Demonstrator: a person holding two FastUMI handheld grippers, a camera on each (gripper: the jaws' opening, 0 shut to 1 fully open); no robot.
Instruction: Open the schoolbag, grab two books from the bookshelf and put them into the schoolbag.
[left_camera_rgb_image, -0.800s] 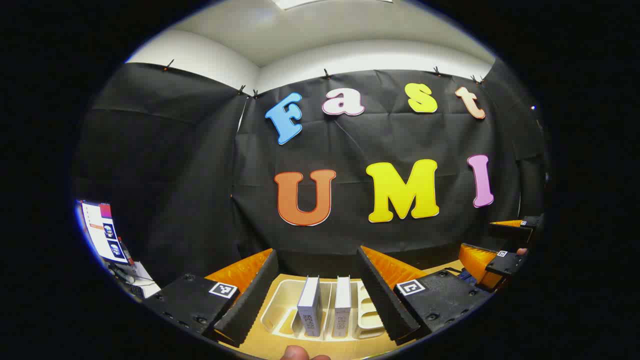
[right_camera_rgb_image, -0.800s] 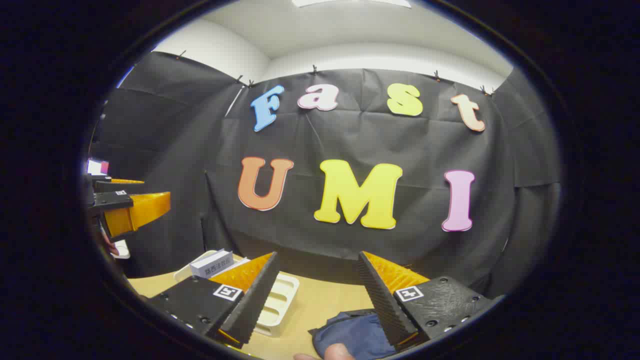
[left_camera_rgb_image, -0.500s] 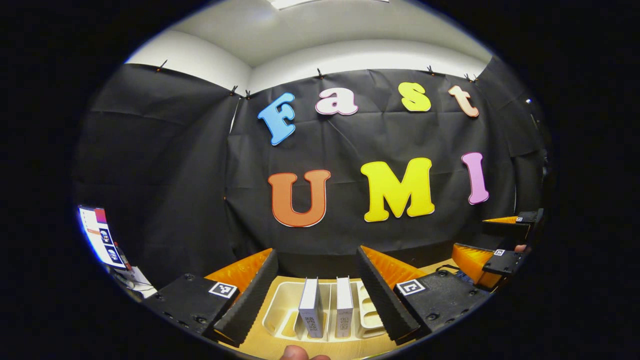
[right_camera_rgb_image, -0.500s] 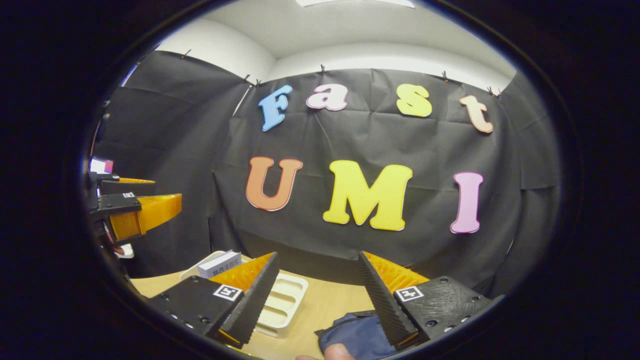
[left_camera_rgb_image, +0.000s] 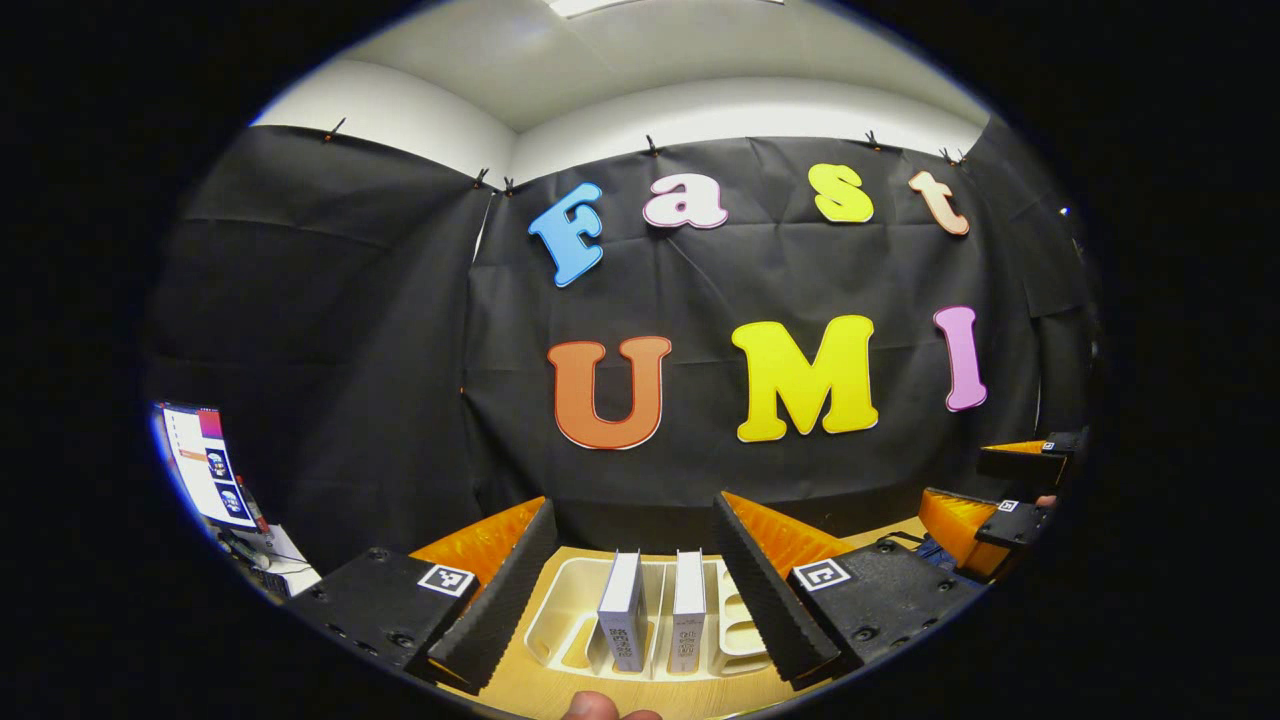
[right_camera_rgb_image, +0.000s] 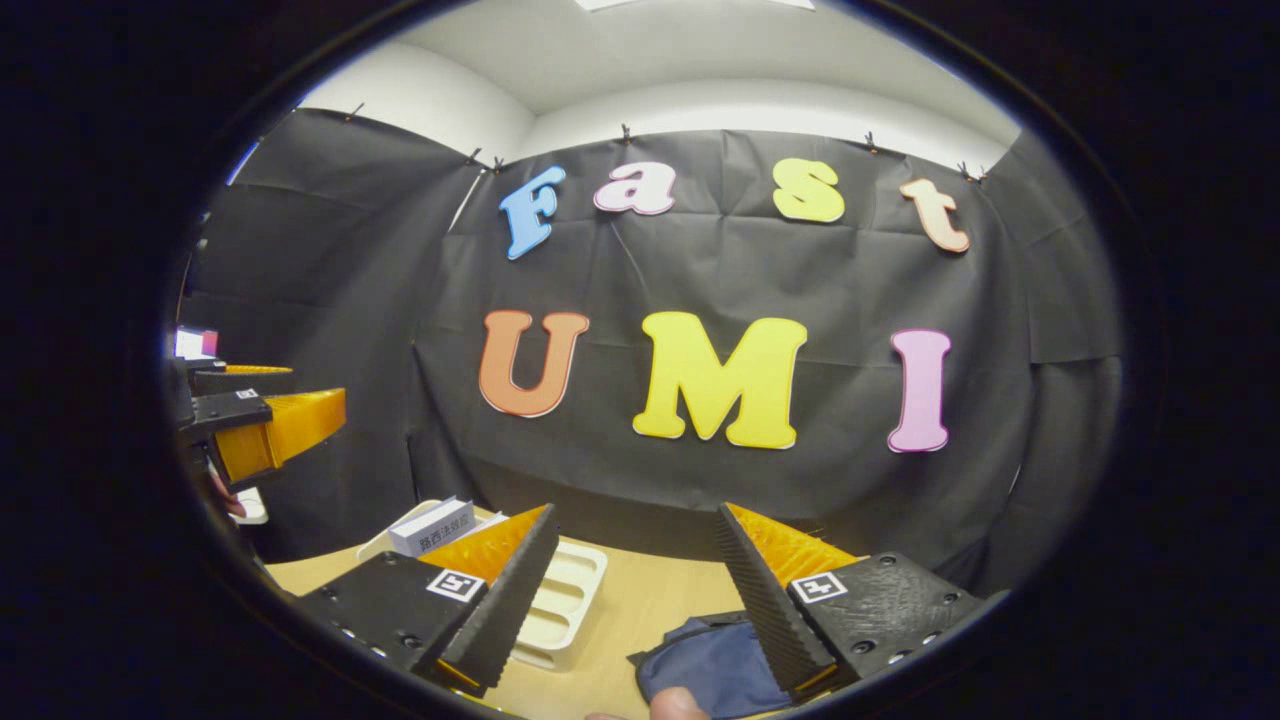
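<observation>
On bookshelf (left_camera_rgb_image: 570, 620): two white books (left_camera_rgb_image: 622, 610) upright | both claws spread, empty

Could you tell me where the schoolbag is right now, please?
In the right gripper view, the schoolbag lies on the table at the bottom, just right of the bookshelf, below the open right gripper.

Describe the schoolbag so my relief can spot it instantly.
Start at the light wooden table in front of the black cloth wall. On it, right of the white slotted bookshelf, lies the schoolbag, just under the right claw. It is the one soft, dark blue fabric item; its neighbours are rigid white plastic and books.
</observation>
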